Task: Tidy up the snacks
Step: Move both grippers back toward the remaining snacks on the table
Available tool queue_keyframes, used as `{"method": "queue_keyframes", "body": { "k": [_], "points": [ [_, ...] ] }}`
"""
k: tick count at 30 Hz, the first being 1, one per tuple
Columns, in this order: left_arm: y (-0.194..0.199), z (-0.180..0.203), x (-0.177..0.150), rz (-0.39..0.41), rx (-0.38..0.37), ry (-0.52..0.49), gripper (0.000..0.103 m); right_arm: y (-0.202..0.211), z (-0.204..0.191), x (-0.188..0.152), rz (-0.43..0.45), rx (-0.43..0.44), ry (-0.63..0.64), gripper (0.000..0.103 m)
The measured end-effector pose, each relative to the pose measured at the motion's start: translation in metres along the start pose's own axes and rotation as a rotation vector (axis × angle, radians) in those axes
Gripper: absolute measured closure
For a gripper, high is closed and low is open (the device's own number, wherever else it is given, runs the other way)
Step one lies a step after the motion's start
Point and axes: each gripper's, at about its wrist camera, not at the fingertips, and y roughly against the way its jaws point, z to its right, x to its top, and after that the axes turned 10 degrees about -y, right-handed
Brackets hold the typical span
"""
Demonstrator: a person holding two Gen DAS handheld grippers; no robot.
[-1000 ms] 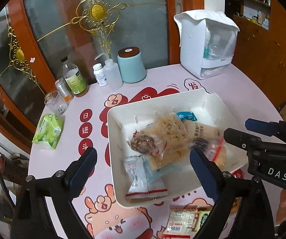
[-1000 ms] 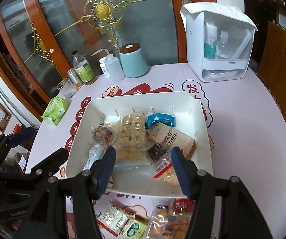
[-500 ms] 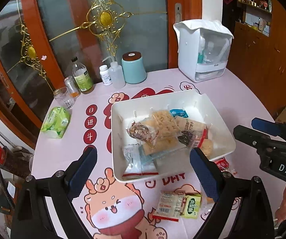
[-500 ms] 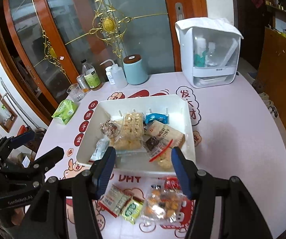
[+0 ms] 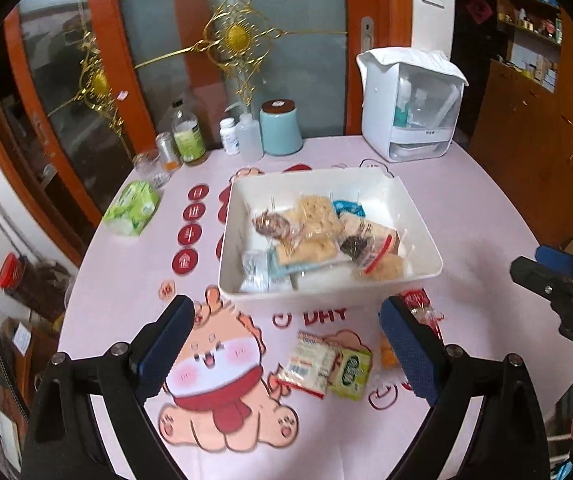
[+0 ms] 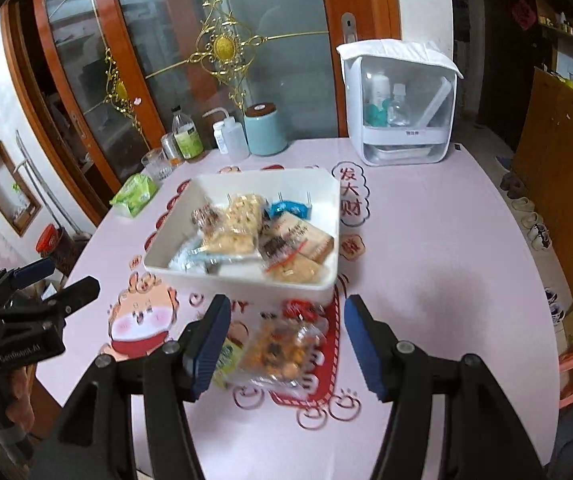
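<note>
Above table: left hand-held gripper (image 5: pixel 286 336) wide open, empty; right hand-held gripper (image 6: pixel 286 332) half-open, empty.

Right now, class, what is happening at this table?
A person holding two claws is sorting snacks into a white bin, which already holds several packets. Both the left claw and right claw are open and empty. Three packets lie outside: a white-and-red one, a green one and a clear bag.

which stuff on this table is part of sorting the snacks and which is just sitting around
Part of the job:
- white bin with packets inside
- clear bag of orange snacks
- white packet
- green packet

Just lying about:
- tissue pack
- blue canister
- bottles
- white dispenser box
</note>
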Motion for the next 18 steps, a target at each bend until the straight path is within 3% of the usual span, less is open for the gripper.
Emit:
{"method": "queue_keyframes", "body": {
  "k": [7, 17, 18],
  "points": [
    [-0.005, 0.011, -0.035, -0.060, 0.015, 0.077, 0.009, -0.009, 0.016, -0.015, -0.034, 0.019, 0.001, 0.043],
    [-0.056, 0.016, -0.060, -0.168, 0.010, 0.040, 0.009, -0.067, 0.027, -0.016, -0.142, 0.007, -0.040, 0.043],
    [-0.064, 0.015, -0.061, -0.177, 0.000, 0.035, 0.009, -0.071, 0.028, -0.016, -0.152, 0.008, -0.045, 0.038]
  ]
}}
